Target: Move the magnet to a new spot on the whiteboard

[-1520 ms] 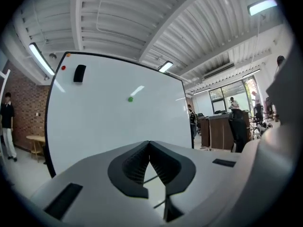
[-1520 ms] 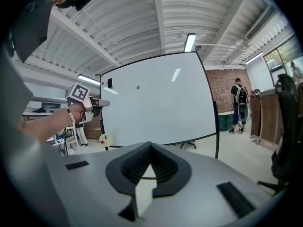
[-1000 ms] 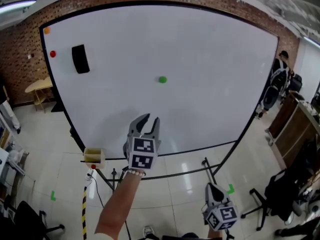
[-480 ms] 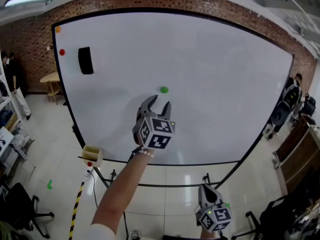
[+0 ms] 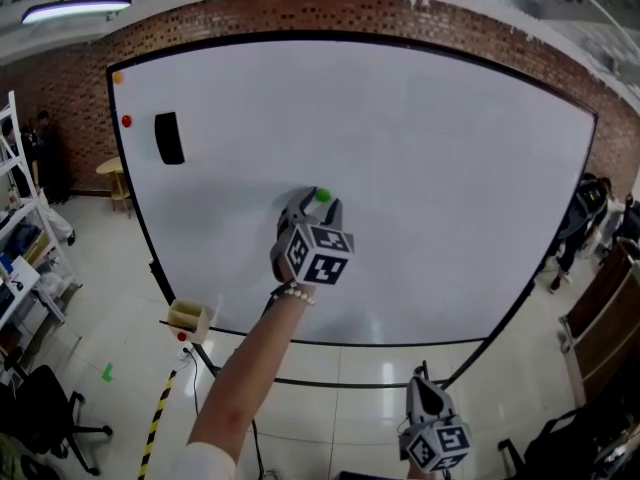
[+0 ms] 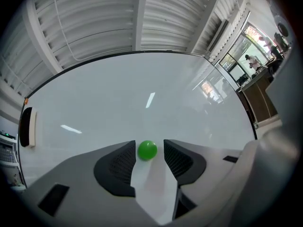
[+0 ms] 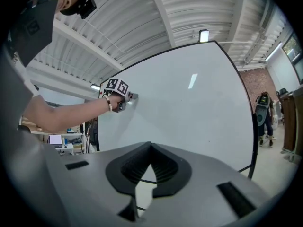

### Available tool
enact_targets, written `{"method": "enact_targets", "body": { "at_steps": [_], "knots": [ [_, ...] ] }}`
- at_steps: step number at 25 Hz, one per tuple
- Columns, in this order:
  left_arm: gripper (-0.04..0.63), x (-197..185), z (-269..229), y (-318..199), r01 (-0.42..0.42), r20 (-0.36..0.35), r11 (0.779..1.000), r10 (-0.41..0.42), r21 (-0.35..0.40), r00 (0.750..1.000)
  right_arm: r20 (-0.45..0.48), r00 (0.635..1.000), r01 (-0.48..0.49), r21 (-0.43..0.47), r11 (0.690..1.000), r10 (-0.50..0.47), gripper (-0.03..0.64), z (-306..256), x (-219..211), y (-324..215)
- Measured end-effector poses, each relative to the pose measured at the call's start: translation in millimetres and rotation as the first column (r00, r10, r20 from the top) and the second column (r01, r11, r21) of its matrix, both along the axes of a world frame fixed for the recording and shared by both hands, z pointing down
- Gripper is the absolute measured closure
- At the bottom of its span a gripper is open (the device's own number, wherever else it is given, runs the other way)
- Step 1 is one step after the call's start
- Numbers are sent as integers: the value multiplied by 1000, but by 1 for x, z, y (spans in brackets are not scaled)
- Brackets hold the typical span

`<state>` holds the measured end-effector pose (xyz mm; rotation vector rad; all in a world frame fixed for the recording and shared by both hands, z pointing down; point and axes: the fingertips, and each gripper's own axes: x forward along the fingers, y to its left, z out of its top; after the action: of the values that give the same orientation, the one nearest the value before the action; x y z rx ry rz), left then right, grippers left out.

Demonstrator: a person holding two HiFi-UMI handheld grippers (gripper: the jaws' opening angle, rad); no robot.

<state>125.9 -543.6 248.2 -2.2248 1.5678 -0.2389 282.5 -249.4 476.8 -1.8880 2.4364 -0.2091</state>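
One second on, left claw [image 5: 316,205] reaches green magnet [image 6: 147,150], spread around it, right claw [image 7: 150,149] pressed together

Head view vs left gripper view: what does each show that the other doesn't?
Head view only: the red magnet and orange magnet near the whiteboard's top left corner, the right gripper held low, and the person's arm.
Left gripper view only: the left gripper's jaws seen apart, with the green magnet between them, not clamped.
Both: the whiteboard, the green magnet, the black eraser.
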Motion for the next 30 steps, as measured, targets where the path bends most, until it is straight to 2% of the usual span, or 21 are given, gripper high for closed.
{"method": "enact_targets", "body": {
  "at_steps": [6,10,14,18,24,27,30],
  "knots": [
    [419,0,3,-4,19,0,1000,-19,-2,1000,11,1000,2,-2,1000,-2,606,2,7,1],
    [471,-3,2,-6,28,-6,1000,-28,-5,1000,17,1000,4,-3,1000,-4,606,2,8,-1],
    [472,-2,2,-6,34,12,999,-34,-9,999,26,1000,8,-3,1000,-8,606,4,7,0],
    [473,-6,0,1,11,-13,1000,-12,-19,1000,20,1000,22,-4,1000,-22,606,2,2,-1],
    [474,-28,2,49,-70,-113,997,67,-23,991,4,997,75,-11,997,-75,606,0,-18,-8],
    [474,-42,25,83,-133,-194,987,114,-87,974,3,994,111,-12,994,-111,605,2,-34,-15],
    [474,-63,61,117,-190,-297,967,134,-167,946,1,988,156,-19,988,-156,606,3,-55,-22]
  ]
}}
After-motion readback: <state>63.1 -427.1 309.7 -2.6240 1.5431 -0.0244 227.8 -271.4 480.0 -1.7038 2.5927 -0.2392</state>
